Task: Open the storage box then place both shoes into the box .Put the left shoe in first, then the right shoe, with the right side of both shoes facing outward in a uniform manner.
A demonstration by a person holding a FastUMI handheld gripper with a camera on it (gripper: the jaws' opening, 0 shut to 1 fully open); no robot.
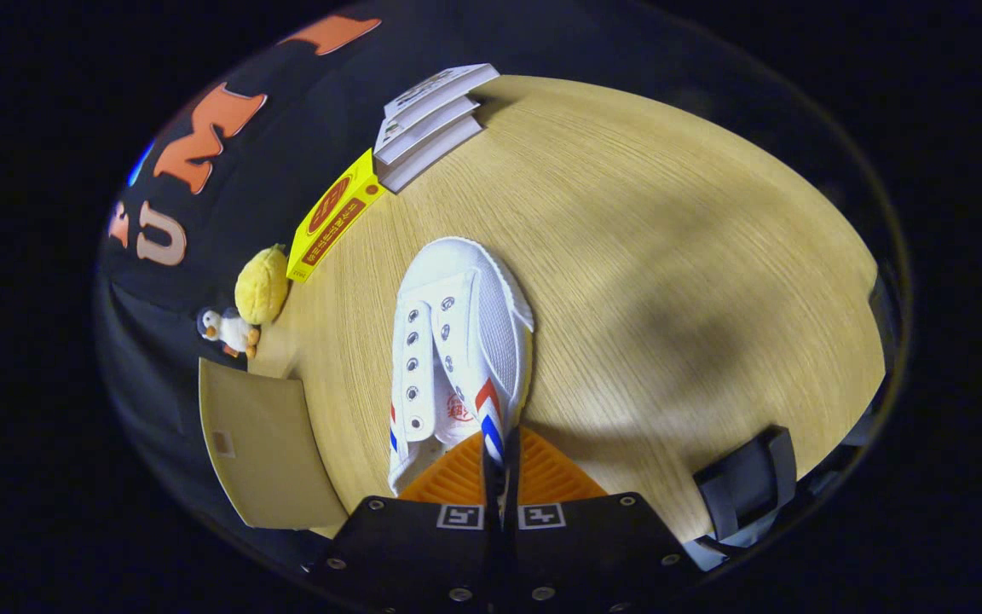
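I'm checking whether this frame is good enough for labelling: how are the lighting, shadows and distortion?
Gripper view: strong fisheye bending, so the wooden table bulges and the stacked white boxes lean; a broad soft shadow lies on the table right of the white shoe; the shoe is sharp and evenly lit, without glare; the gripper has its jaws pinched on the shoe's collar.

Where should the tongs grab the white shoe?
By the side wall at the heel opening, coming from behind the heel. The shoe lies toe away, and that thin collar edge fits between the fingers. The tongs look shut on it there already.
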